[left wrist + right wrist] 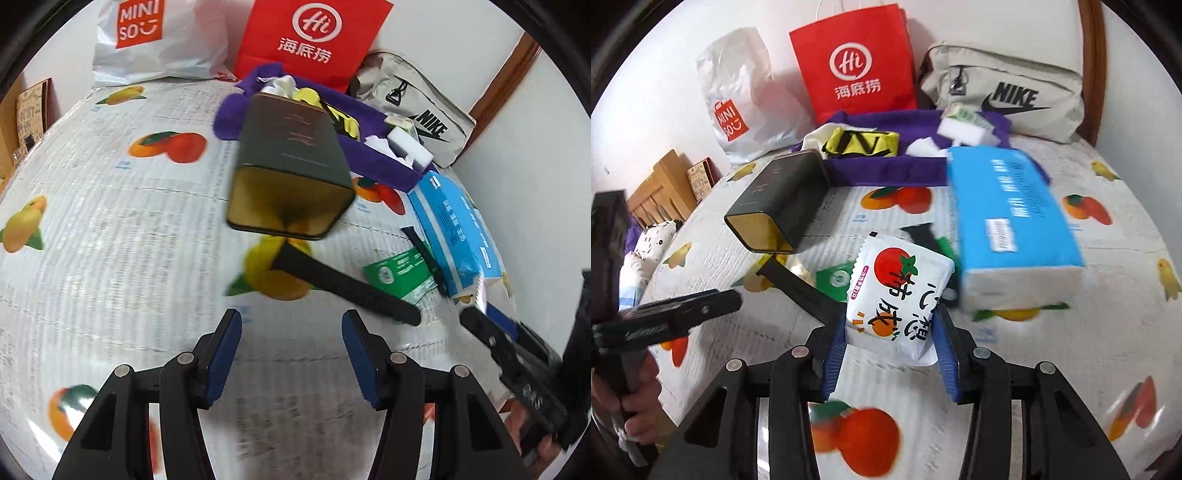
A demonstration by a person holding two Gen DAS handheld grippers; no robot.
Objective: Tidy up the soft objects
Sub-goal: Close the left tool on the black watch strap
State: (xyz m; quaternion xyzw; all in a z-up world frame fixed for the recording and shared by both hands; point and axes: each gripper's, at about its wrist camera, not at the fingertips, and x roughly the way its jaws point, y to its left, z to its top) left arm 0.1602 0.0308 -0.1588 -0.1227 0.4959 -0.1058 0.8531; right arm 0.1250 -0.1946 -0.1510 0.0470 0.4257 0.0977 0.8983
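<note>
Going left to right on the table: the left gripper hangs over bare fruit-print cloth, jaws about half open with nothing between them. At its 12 o'clock lies a dark tin on its side, open mouth facing the camera. At 1 o'clock sits the purple tray, and it already holds some soft stuff: a yellow cloth, white tissue, a sponge. So part of the sorting looks done.

The right gripper has narrowed onto a white tissue pack, the one with the tomato print, both pads against its sides. From the right wrist view the tray is at 12 o'clock, well apart, so I'd guess this pack goes there. At 1 o'clock a blue tissue box leans outside the tray, probably left to do. A green packet and a black strap lie loose too; can't tell whether those count as soft.
</note>
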